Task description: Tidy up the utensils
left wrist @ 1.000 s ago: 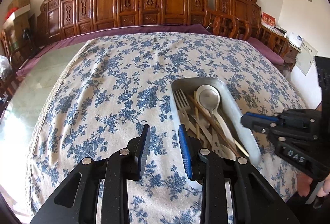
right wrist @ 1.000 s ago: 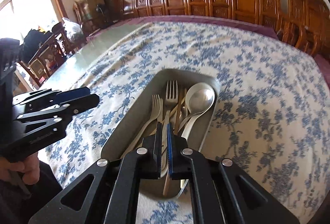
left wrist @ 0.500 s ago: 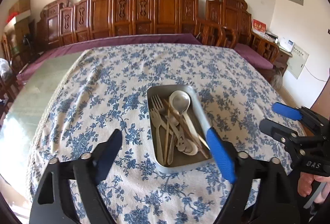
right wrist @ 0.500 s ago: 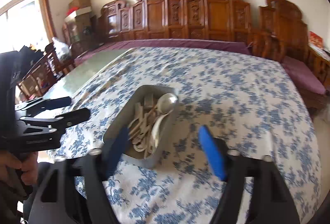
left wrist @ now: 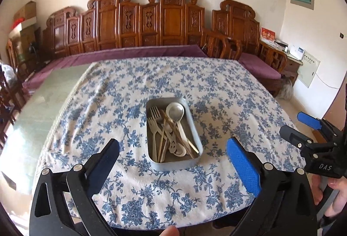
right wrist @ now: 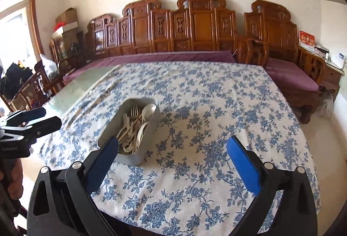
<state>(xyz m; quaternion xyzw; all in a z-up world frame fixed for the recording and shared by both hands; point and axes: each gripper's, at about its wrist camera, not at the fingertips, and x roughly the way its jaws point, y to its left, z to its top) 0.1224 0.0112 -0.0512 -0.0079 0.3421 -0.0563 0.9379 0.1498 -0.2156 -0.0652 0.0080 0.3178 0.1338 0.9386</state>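
The metal tray [left wrist: 196, 138] sits on the table [left wrist: 227, 88], towards its near edge, and all the utensils lie inside it in a loose pile. The forks [left wrist: 154, 125] rest along the tray's left side with tines pointing away from me, a big metal spoon [left wrist: 175, 111] has its bowl at the far end, and chopsticks [left wrist: 181, 138] cross the heap at a slant. A blue floral tablecloth [left wrist: 134, 84] covers most of the table under the tray.

My left claw [left wrist: 172, 159] hangs above the near edge with its fingers spread wide, holding nothing, the tray between them in view. My right claw [right wrist: 172, 159] is spread wide and empty as well, off to the tray's right. Carved wooden chairs [left wrist: 171, 21] line the far wall.
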